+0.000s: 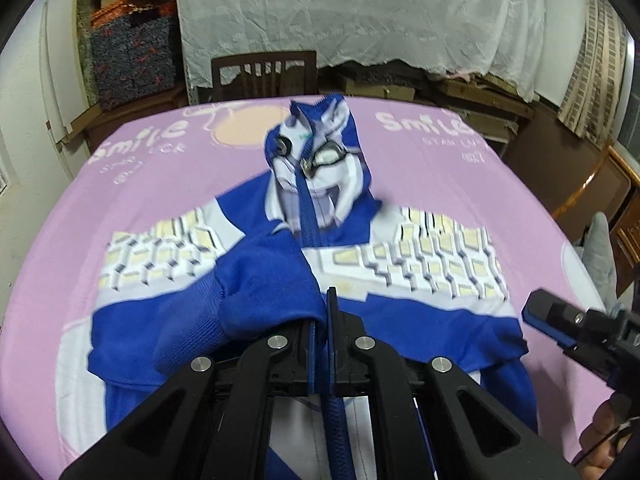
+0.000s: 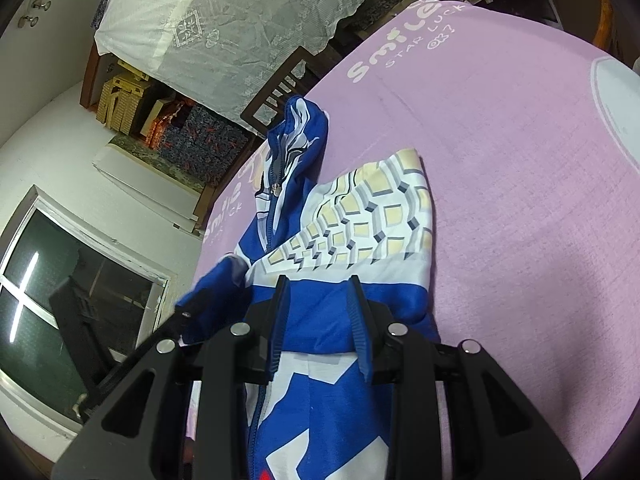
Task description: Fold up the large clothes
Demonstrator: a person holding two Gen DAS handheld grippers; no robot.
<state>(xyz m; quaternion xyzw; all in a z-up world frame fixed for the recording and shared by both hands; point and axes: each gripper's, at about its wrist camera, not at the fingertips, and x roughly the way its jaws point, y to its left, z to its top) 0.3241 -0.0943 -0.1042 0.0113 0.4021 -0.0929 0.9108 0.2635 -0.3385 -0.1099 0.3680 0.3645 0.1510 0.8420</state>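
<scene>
A blue and white zip-up hooded jacket (image 1: 400, 256) with a pale yellow block pattern lies front up on the pink cloth (image 1: 160, 184), hood pointing away. My left gripper (image 1: 322, 320) is shut on the blue sleeve (image 1: 256, 300), which is drawn across the jacket's chest to the zipper. My right gripper (image 2: 320, 304) is open just above the jacket's blue band (image 2: 320, 320), holding nothing. It also shows at the right edge of the left wrist view (image 1: 548, 312). The jacket's lower part lies under both grippers.
The pink cloth (image 2: 520, 160) with white "Smile" lettering covers the table. A dark wooden chair (image 1: 264, 76) stands at the far edge. Boxes (image 1: 128, 48) and a white lace-covered stack (image 1: 360, 12) lie behind. A window (image 2: 60, 300) shows at the left.
</scene>
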